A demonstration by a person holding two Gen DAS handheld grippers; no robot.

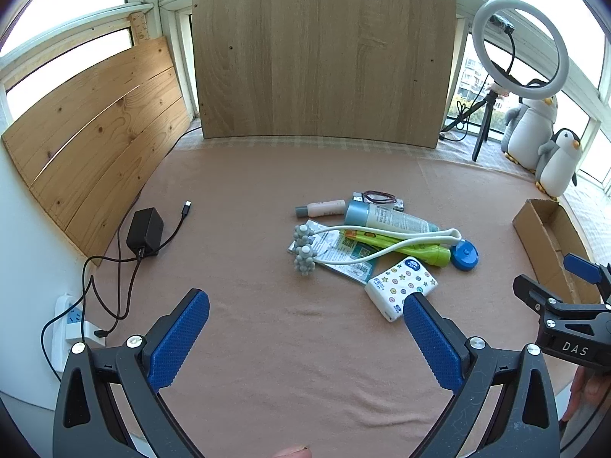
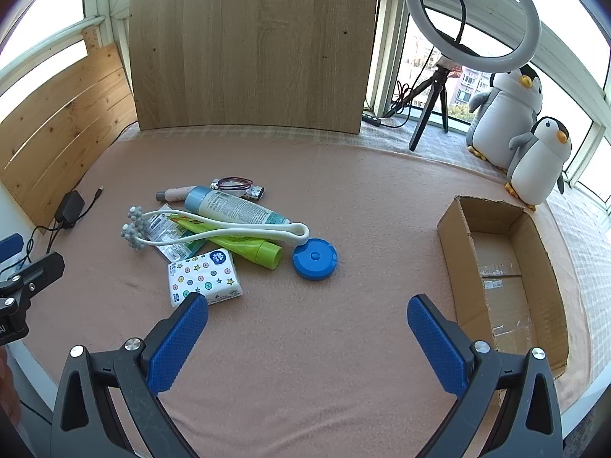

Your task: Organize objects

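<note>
Your right claw (image 2: 307, 337) hangs spread wide with nothing between its blue pads, low over bare pink surface (image 2: 305, 381), and your left claw (image 1: 305, 337) is just as wide and just as empty. Judging by that, nothing has been sorted yet.

Take the cardboard box (image 2: 534, 252) as your marker. It lies open and empty, with only tape showing on its floor. Everything to be tidied sits in one pile well apart from the box, on its left. Nearest the box is the blue round disc (image 2: 315, 259), touching the looped end of the white massager (image 2: 225, 229). Under the massager lie the green tube (image 2: 244, 246) and a flat packet (image 2: 172, 244). Behind them rest the large blue-capped bottle (image 2: 233, 208), a small pink bottle (image 2: 173, 193) and hair ties (image 2: 236, 182) on a small patterned thing. The tissue pack (image 2: 204, 276) lies closest to your right claw.

All of it is left to move, I judge.
</note>
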